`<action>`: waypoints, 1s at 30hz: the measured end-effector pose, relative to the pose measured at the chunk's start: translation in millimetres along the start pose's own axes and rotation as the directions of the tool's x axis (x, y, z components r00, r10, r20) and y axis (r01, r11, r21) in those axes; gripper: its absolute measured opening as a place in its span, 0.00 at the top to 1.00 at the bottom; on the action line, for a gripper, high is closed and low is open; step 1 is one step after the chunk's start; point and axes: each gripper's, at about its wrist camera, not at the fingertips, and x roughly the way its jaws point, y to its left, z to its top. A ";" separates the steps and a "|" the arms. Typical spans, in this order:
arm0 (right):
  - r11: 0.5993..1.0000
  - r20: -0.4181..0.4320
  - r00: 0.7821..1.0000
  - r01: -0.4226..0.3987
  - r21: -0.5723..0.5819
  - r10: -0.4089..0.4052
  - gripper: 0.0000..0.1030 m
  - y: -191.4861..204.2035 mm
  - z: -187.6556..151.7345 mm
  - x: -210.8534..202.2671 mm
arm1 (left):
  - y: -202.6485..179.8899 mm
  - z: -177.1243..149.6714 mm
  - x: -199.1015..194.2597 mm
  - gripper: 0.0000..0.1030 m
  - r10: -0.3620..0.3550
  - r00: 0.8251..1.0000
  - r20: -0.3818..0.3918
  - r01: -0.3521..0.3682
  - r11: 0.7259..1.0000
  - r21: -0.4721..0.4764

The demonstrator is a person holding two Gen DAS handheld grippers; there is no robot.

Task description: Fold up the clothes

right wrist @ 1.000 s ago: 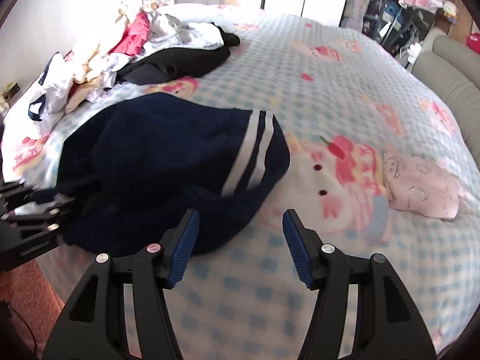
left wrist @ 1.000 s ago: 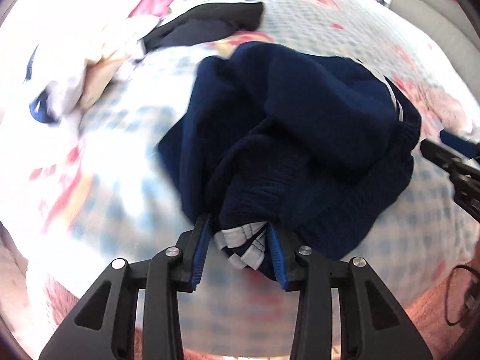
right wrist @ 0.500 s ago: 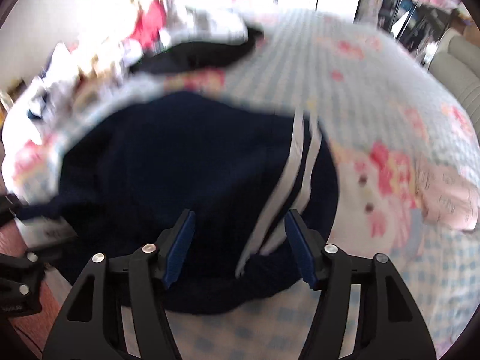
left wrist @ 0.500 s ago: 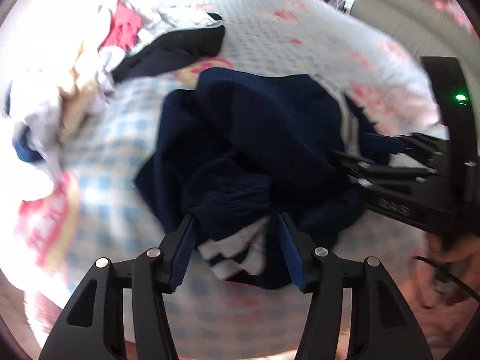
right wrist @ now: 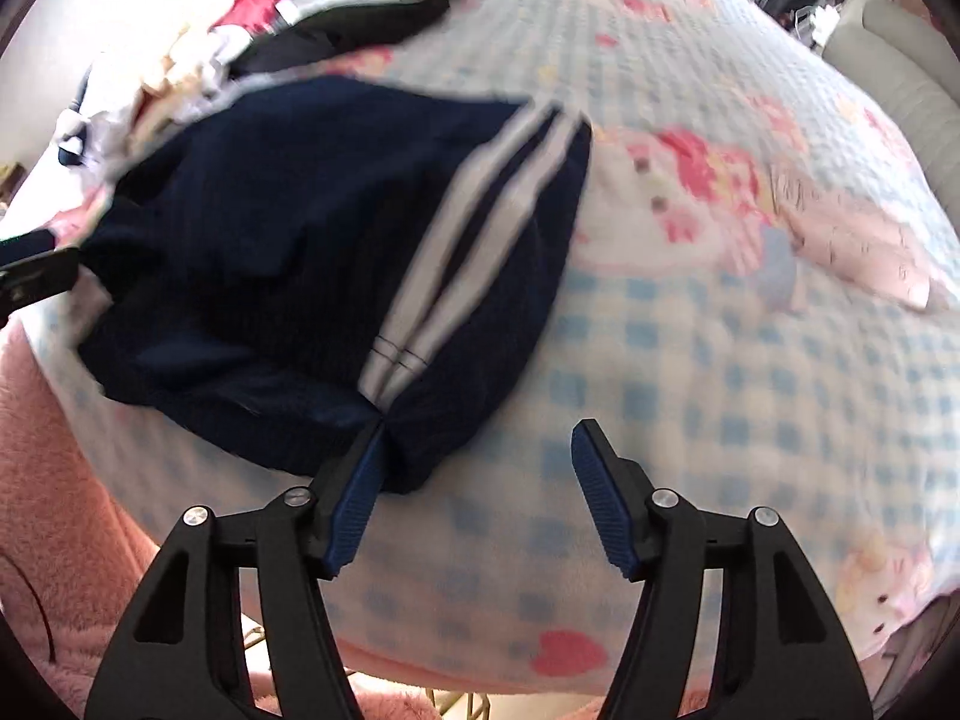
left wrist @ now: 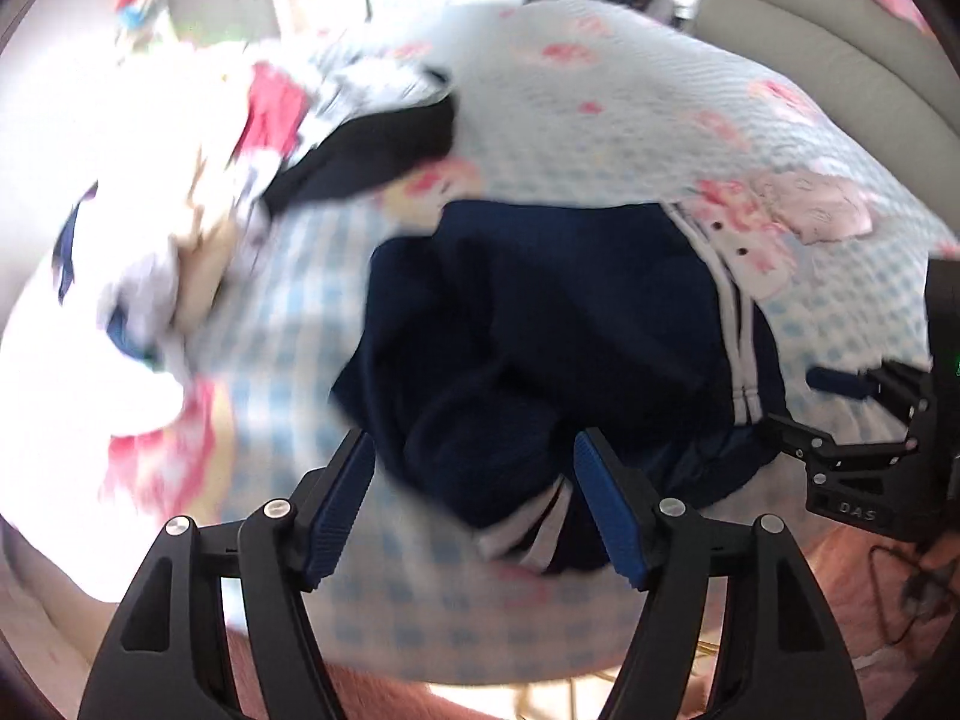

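Right wrist: blue-checked cartoon bedspread point(right wrist: 690, 324).

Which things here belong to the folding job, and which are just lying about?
In the job:
navy striped garment
left gripper
right gripper
pile of unfolded clothes

Lying about:
checked bedspread
pink cloth
grey headboard

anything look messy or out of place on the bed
Yes. The navy garment lies bunched and rumpled near the bed's edge, not flat. Behind it, a heap of unfolded clothes sprawls across the blanket. Both grippers, left and right, are open.
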 end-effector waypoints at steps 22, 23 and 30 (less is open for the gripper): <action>0.996 0.088 0.992 0.092 0.004 -0.092 0.70 -24.4 11.2 -4.6 | 40.4 -11.2 -3.0 0.70 -0.046 0.998 0.051 0.054 0.985 -0.166; 0.996 0.092 0.992 0.085 0.020 -0.086 0.70 -28.9 12.0 -7.9 | 43.1 -10.4 -10.3 0.70 -0.051 0.996 0.076 0.063 0.982 -0.177; 0.992 0.177 0.977 0.103 0.075 -0.115 0.70 -18.8 -1.8 -39.5 | 61.9 -4.7 -61.2 0.71 -0.076 0.965 0.251 0.139 0.960 -0.244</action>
